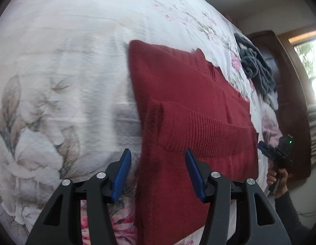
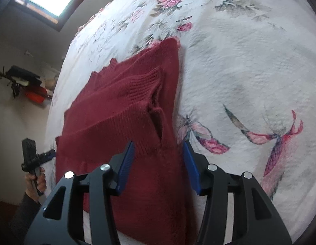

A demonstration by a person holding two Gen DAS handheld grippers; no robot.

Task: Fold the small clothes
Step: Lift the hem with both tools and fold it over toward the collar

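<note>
Sweater: your red sweater (image 1: 190, 110) lay partly folded on the floral bedspread (image 1: 66, 71).
Left gripper (image 1: 158, 163): spread wide, straddling the sweater's near-left edge.
Right gripper (image 2: 159, 155): spread wide at its near-right edge.
Next: you likely needed to pinch both near corners.

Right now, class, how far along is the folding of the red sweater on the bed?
Done: the red sweater lies on the floral bedspread with a ribbed part folded over its middle. In hand: nothing; the left claw and right claw are open over its near corners. Left: the final fold, plus the grey garment beyond.
</note>
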